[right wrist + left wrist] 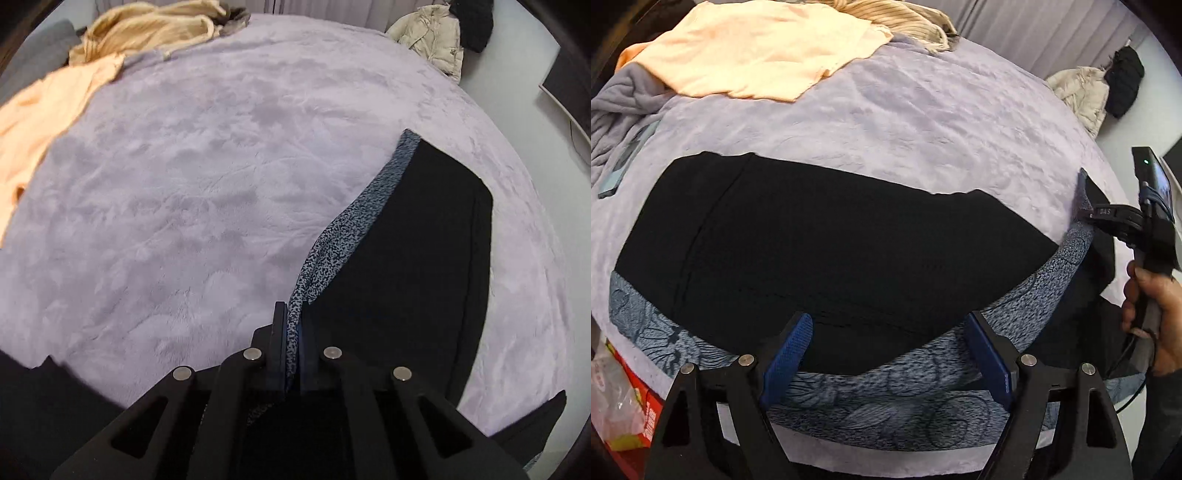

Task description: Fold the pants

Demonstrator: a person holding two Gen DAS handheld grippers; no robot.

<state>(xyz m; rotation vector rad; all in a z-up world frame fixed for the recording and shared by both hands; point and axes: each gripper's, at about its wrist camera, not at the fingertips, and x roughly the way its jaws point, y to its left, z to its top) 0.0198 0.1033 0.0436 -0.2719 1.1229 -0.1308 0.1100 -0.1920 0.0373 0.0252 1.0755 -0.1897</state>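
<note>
The pants [820, 251] are black with a blue-grey patterned inner side [886, 398] and lie partly folded on a lilac bedspread [923, 122]. My left gripper [890, 350] is open, its blue-padded fingers [786, 354] just above the patterned edge near me. My right gripper [1087, 214] shows at the right of the left wrist view, pinching the pants' far end. In the right wrist view the right gripper [293, 332] is shut on the patterned edge [332, 236], with the black cloth [413, 258] to its right.
A peach garment [757, 55] and a beige ribbed garment [897, 18] lie at the far side of the bed. A phone [624, 162] lies at the left. A beige jacket and a black item [439, 37] sit off the far right corner. Red packaging [639, 406] is at the lower left.
</note>
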